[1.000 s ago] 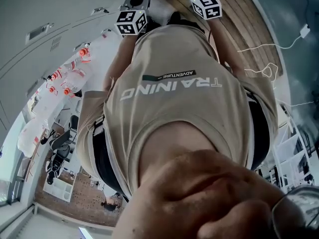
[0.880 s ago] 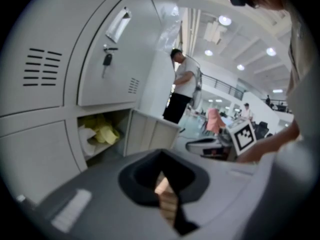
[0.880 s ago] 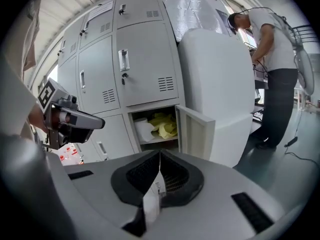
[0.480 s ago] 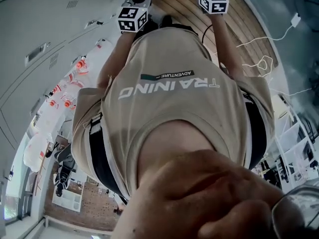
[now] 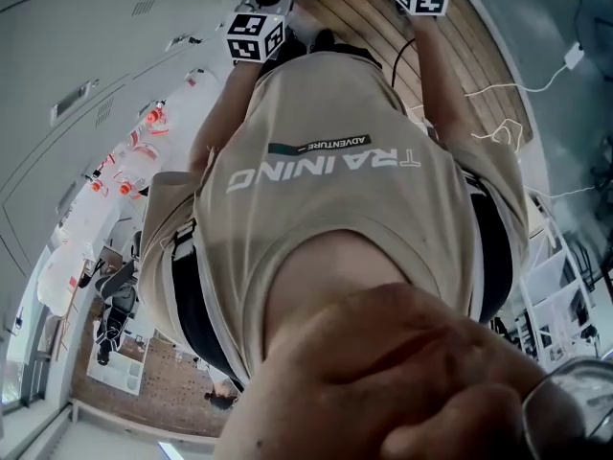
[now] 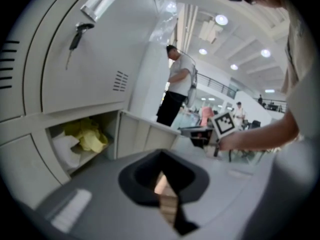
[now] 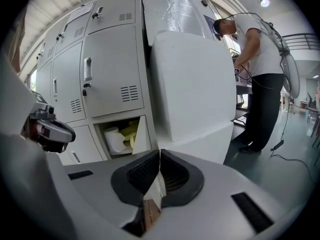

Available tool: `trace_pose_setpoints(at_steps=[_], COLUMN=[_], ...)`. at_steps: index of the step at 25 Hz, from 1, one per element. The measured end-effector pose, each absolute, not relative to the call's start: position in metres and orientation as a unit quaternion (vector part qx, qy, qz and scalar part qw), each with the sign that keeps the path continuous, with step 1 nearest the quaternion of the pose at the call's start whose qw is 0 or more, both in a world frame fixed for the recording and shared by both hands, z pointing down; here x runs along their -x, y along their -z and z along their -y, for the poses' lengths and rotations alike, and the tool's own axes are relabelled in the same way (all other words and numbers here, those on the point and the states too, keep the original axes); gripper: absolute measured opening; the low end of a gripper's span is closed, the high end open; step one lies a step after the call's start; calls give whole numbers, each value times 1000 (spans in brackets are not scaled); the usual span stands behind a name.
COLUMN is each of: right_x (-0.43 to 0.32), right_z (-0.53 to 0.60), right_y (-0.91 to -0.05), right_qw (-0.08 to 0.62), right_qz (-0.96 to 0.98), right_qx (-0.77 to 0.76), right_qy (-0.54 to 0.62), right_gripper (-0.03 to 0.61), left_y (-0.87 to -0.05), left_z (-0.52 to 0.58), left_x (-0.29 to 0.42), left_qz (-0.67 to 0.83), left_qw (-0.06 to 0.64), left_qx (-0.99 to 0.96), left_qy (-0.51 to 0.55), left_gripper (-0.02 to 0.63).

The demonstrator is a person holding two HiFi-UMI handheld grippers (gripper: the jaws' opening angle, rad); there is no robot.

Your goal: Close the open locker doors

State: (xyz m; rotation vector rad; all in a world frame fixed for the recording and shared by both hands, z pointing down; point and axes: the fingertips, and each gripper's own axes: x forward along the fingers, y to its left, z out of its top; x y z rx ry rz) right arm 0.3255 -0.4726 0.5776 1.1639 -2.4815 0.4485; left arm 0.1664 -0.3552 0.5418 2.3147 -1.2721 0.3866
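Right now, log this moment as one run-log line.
left gripper: shut, empty | right gripper: shut, empty | low pale grey metal locker door: open, untouched

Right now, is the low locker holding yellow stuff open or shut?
Open: its door stands swung outward, showing yellow items and a white roll inside.

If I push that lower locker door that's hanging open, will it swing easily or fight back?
The open locker door looks like thin, rigid sheet metal, so it probably swings as one light panel. The yellow and white bundles seem to sit inside the compartment, so they likely won't block it.
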Motion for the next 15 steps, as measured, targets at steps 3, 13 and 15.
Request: trace_pose_setpoints(at_steps=[3,13,15], right_x=[-322,-316,-314], right_z=[473,452,451], right_y=[-580,-585,-584], right_qw=[178,160,156], right_qz=[881,892,895], right_qx=[-407,-384,-380], right_qy=[-163,-178,-176], right_gripper=[15,15,15], left_y=[-542,-552,-553], left_z=[355,345,343], left_x=[-164,-155,-150], left_qz=[468,490,495], left_qw=[234,250,251], left_qx=[-840,-821,-818], left_qy=[-145,-151,-148], left_gripper=[0,0,0])
